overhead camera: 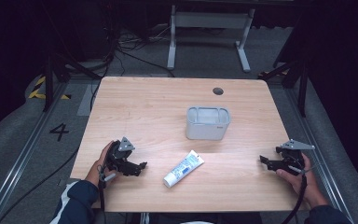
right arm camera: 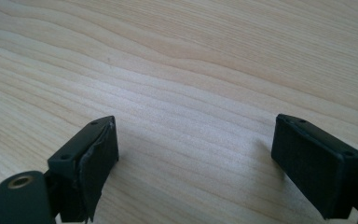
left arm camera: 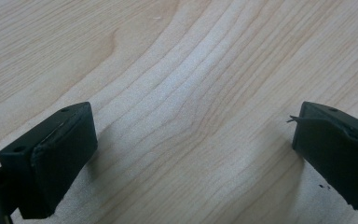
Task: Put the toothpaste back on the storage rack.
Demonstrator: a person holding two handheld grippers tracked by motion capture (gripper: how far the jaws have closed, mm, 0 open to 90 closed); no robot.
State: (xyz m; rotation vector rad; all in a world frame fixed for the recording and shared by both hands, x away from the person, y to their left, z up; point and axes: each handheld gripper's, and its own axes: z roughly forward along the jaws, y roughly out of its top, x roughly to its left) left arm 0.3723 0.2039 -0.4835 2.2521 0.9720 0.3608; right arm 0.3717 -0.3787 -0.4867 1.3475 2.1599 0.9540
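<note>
A white and blue tube (overhead camera: pixel 183 168) lies flat near the table's front middle, its cap end toward the front. Behind it stands a grey-white rectangular container (overhead camera: pixel 208 123), upright with its top uncovered. My left gripper (overhead camera: pixel 140 169) rests low on the wooden table (overhead camera: pixel 149 107) to the left of the tube, jaws wide apart over bare wood; its own view (left arm camera: pixel 193 149) has nothing between the pads. My right gripper (overhead camera: pixel 264 161) sits near the table's right edge, also open, with only wood grain between its fingers (right arm camera: pixel 196 158).
A dark round hole (overhead camera: pixel 218 91) marks the table's far side. Beyond the table are a white frame stand (overhead camera: pixel 208 32), cables on the grey floor and a floor mark "4" (overhead camera: pixel 58 131). Metal rails run along both sides.
</note>
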